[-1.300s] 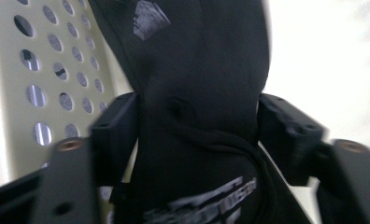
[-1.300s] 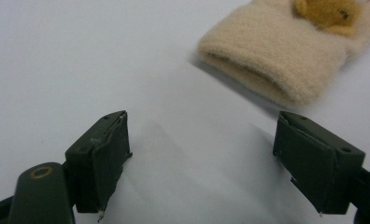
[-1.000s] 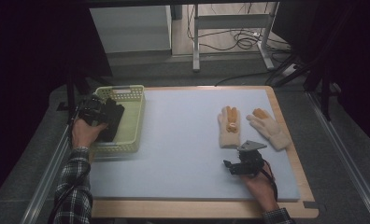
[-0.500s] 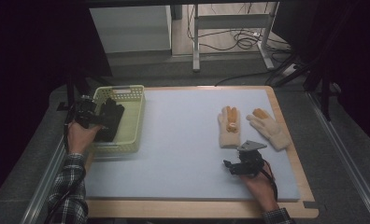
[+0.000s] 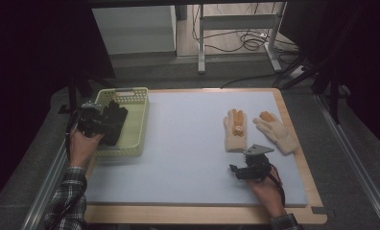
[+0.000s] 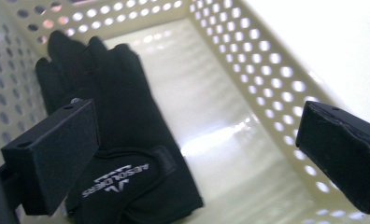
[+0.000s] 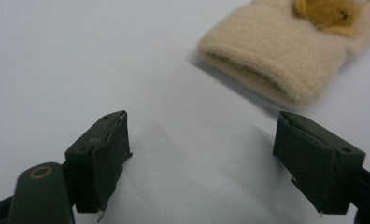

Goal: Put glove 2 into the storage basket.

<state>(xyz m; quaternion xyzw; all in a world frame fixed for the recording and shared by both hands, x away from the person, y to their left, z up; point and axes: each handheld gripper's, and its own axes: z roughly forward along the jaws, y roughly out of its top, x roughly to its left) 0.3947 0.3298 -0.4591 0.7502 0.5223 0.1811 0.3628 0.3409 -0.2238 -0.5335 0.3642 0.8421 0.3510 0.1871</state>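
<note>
Black glove lies in the cream basket at the desk's nine o'clock, released between the left gripper's just-widened jaws. Right gripper gapes wide, empty, the beige glove's cuff at one o'clock.

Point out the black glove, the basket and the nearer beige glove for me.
black glove (image 6: 122, 140), left gripper view, on its back above the printed cuff strap.
basket (image 5: 139, 125), high view, on its right wall.
nearer beige glove (image 7: 272, 60), right gripper view, on its cuff.
</note>
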